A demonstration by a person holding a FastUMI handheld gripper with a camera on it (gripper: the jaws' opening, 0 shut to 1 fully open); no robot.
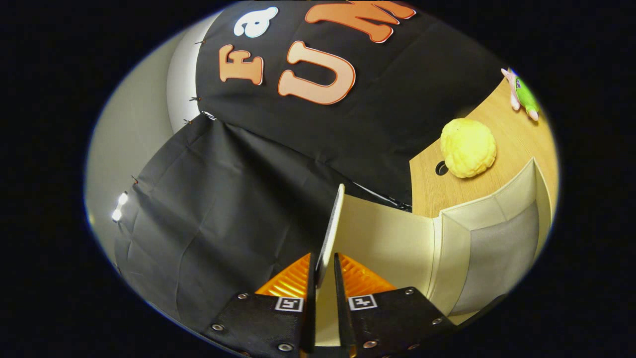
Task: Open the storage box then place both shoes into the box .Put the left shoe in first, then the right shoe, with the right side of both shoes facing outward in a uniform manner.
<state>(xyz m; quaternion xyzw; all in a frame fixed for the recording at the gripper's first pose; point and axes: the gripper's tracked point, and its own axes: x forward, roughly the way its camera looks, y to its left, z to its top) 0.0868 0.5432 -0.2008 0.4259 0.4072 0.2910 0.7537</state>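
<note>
Storage box (489,243) lying just ahead of the fingers, cream-coloured, resting on a wooden table (516,134). Lid (332,228) of the box raised on edge, thin and pale, clamped between the two fingers. Gripper (325,271) nearly closed, both fingers pressed against the lid's faces with only the panel's thickness between them. Inside of the box seen beside the lid: pale walls, a folded corner, a greyish inner panel. Beyond the box, on the table, a yellow knobbly ball-like toy (468,147), close to a round dark hole (441,168) in the tabletop. Farther off past the box, at the table's far edge, a small green and pink toy (521,94). Behind the box and lid, black cloth (223,209) hung as the booth's wall, creased, with a pale wall (129,129) at its side.
</note>
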